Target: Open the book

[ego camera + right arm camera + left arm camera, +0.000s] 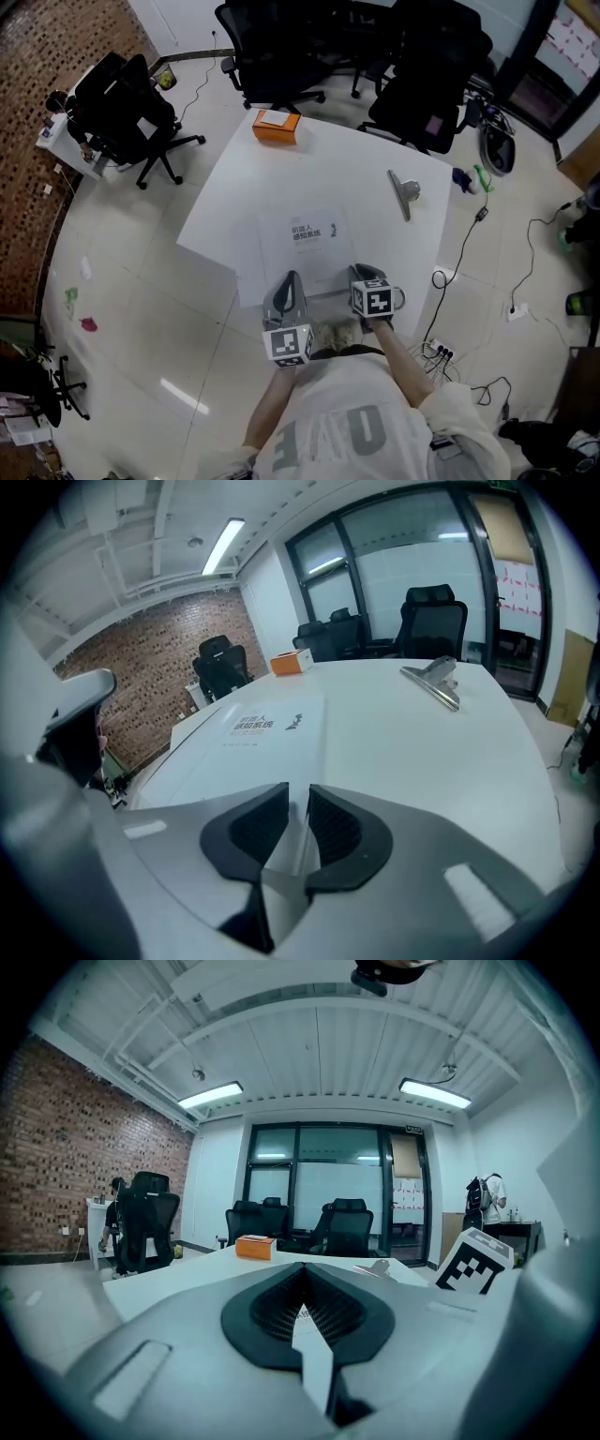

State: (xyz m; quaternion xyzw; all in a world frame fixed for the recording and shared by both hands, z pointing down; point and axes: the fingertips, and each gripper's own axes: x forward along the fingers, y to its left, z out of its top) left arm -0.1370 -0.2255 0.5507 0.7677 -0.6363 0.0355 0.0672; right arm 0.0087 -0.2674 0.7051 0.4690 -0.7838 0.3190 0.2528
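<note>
On table [234,187] — book [302,260] closed | flat | white cover, dark title

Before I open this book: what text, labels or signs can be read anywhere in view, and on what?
Book cover: two lines of Chinese characters beside a small logo, too blurred to quote.
Orange box: white label on top, too small to read.
Shirt: large letters, upside down and partly cut off, not readable.
Marker cube: black-and-white square pattern, no words.
</note>
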